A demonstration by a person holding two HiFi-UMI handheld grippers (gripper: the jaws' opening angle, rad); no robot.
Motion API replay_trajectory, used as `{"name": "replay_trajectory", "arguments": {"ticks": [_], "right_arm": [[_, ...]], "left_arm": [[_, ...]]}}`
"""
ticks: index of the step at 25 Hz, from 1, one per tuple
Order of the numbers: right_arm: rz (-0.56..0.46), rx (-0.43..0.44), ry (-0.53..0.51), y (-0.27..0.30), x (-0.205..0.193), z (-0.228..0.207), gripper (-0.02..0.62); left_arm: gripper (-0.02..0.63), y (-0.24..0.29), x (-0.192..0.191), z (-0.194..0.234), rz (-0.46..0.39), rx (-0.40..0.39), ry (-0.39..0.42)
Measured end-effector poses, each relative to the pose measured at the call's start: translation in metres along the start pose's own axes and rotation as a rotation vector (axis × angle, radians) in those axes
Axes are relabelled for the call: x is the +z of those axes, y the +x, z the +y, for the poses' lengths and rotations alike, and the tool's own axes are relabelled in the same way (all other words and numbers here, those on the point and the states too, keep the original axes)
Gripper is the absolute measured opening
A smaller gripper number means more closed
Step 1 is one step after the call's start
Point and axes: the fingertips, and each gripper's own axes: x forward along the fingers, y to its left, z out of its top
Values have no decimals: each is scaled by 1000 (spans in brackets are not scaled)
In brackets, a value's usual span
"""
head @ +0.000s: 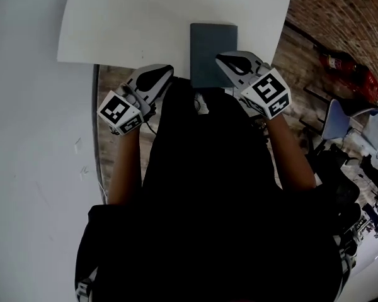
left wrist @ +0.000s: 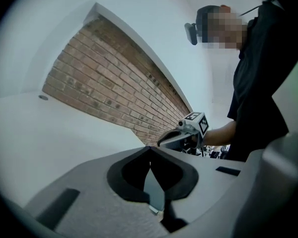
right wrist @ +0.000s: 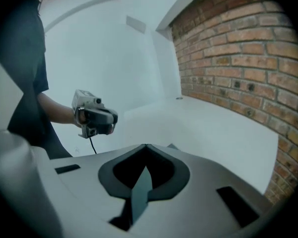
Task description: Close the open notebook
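The notebook (head: 213, 54) lies shut on the bench (head: 113, 24), just ahead of the right claw (head: 220, 57) and to the right of the left claw (head: 169, 68). Both claws are clenched and empty. The job looks done, so lift them clear without brushing the cover.

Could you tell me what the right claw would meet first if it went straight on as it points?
Probably the notebook: in the head view the shut right claw hangs over it, aimed forward and down. Its own view shows white table ahead, so it may land just beyond; depth is unclear.
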Motion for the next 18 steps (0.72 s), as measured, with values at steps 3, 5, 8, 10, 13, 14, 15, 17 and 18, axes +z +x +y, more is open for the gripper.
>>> {"name": "replay_trajectory", "arguments": {"ticks": [3, 5, 8, 10, 13, 14, 15, 17, 18], "right_arm": [[-179, 38, -8, -57, 39, 1, 6], [-308, 55, -11, -99, 66, 0, 6], [-467, 38, -46, -155, 95, -2, 6], [-538, 43, -77, -190, 104, 3, 6], [-623, 71, -146, -239, 106, 15, 6], [-645, 76, -168, -253, 104, 18, 6], [-663, 79, -186, -266, 100, 21, 6], [-699, 90, -200, -290, 92, 25, 6], [-720, 100, -197, -302, 87, 27, 6]], "left_arm": [[17, 10, 25, -26, -25, 3, 63], [17, 21, 38, -42, -15, 0, 135], [17, 34, 59, -64, -4, -6, 224], [17, 38, 76, -85, -32, -2, 249], [17, 45, 96, -120, -69, -10, 292], [17, 47, 99, -132, -75, -16, 306], [17, 49, 102, -144, -83, -22, 316], [17, 52, 107, -167, -105, -33, 322], [17, 52, 109, -178, -115, -36, 325]]}}
